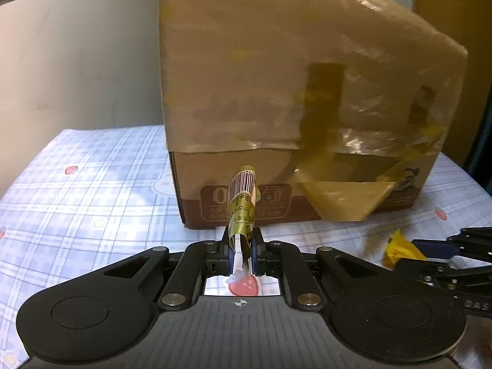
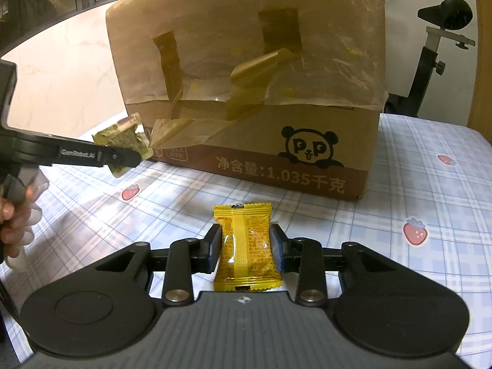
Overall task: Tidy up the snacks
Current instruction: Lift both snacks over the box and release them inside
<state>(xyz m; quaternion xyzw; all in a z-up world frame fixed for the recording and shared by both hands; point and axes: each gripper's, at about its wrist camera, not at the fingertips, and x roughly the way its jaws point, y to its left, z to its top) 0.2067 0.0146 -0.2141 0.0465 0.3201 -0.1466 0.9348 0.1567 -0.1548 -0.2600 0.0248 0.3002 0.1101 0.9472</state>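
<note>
My left gripper (image 1: 241, 240) is shut on a gold snack packet (image 1: 242, 203), held edge-on and upright just in front of the cardboard box (image 1: 276, 92). In the right wrist view that left gripper (image 2: 135, 156) and its gold packet (image 2: 126, 138) show at the left, close to the box's corner. My right gripper (image 2: 246, 246) is shut on a yellow snack packet (image 2: 246, 243), held flat above the tablecloth, short of the box (image 2: 246, 77). The right gripper and its yellow packet (image 1: 399, 249) also show at the right in the left wrist view.
The box is wrapped in paper and brown tape, with cut openings (image 2: 279, 27) in its upper side. It stands on a blue plaid tablecloth (image 2: 415, 184) with strawberry prints. A black stand (image 2: 430, 46) is behind the table at the right.
</note>
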